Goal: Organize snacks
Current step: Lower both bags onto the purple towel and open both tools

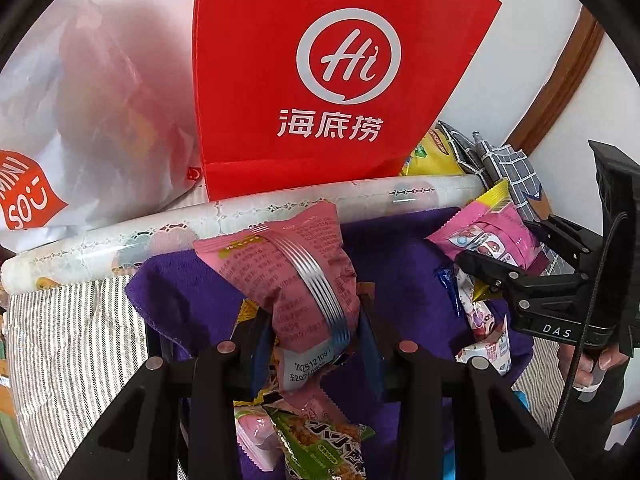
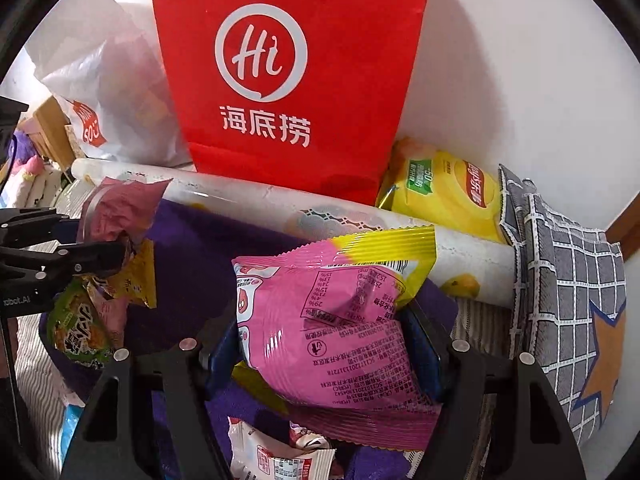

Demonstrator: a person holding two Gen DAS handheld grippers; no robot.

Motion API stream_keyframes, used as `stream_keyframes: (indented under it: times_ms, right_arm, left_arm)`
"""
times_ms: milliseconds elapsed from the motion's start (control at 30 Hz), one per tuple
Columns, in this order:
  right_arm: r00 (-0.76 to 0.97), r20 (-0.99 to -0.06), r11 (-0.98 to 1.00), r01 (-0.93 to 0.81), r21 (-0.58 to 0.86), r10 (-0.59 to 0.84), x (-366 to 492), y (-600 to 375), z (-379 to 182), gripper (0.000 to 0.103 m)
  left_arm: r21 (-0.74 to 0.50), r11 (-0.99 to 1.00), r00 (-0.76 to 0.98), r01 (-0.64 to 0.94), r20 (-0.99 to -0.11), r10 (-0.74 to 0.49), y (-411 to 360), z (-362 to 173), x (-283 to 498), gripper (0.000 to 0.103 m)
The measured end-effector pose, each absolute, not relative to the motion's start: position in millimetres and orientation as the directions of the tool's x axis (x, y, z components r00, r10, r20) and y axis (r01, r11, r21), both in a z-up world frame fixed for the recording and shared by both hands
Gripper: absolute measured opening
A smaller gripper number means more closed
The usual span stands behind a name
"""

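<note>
Left gripper [image 1: 316,344]: jaws clenched on the pale pink snack packet [image 1: 296,268], lifted above the cloth
Right gripper [image 2: 324,354]: jaws clenched on the bright pink and yellow packet [image 2: 340,320], also held up
Handling: both look light, puffy and crinkly, their film likely slick; best gripped across the soft middle or by a crimped end seam, gently, lest the contents crush
Loose snacks: a green packet [image 1: 320,440] and small white packets [image 2: 276,460] lie below on the purple cloth [image 1: 404,276]
Surface: purple cloth over striped fabric [image 1: 72,340], a patterned roll [image 1: 200,220] along its far edge
Beyond: red paper bag [image 2: 292,72], white plastic bag [image 1: 80,112], yellow chip bag [image 2: 448,196], checked cushion [image 2: 568,280], white wall
</note>
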State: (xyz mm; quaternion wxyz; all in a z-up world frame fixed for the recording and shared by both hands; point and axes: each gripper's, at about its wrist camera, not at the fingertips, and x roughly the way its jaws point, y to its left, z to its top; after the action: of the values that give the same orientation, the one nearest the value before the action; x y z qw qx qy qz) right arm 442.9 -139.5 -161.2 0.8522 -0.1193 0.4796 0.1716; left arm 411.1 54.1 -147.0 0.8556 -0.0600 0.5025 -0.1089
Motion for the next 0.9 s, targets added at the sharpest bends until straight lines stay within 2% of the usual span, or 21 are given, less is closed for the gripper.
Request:
stream_keyframes:
  times_ms: [167,333,433,467,500,633,800,900]
  right_arm:
    - [0.462,-0.866,0.91,-0.413,-0.02,0.191,443.1,-138.7,-160.6,0.073]
    - [0.464,-0.857,0.914,-0.405,0.02,0.224,441.6,-141.7,-152.8,0.081]
    - [0.474,-0.849,0.916,-0.4,0.029,0.234,439.0,-144.5,-146.2,0.084]
    - [0.478,-0.847,0.918,-0.395,0.03,0.233,438.1,-145.6,-144.0,0.084]
    - [0.483,-0.844,0.921,-0.389,0.031,0.232,437.2,-146.7,-141.9,0.084]
    - [0.513,-0.828,0.931,-0.364,0.03,0.227,431.8,-151.2,-127.6,0.084]
    - [0.567,-0.798,0.947,-0.321,0.014,0.203,422.7,-152.4,-105.6,0.085]
    - [0.619,-0.769,0.965,-0.262,-0.011,0.16,412.9,-155.7,-93.5,0.091]
  left_arm:
    - [-0.213,0.968,0.468,0.132,-0.848,-0.25,53.4,-146.9,411.2,0.037]
    - [-0.219,0.964,0.471,0.148,-0.842,-0.264,52.3,-144.3,410.0,0.038]
    - [-0.228,0.96,0.474,0.161,-0.836,-0.278,50.7,-140.0,407.8,0.049]
    - [-0.225,0.96,0.476,0.164,-0.835,-0.277,49.8,-138.9,407.3,0.06]
    - [-0.22,0.961,0.483,0.166,-0.831,-0.274,48.9,-136.6,406.2,0.066]
    - [-0.23,0.958,0.499,0.17,-0.818,-0.285,48.8,-129.0,402.7,0.071]
    - [-0.229,0.964,0.504,0.137,-0.821,-0.267,54.2,-123.4,403.1,0.073]
    - [-0.222,0.968,0.527,0.119,-0.812,-0.251,55.8,-115.8,399.4,0.076]
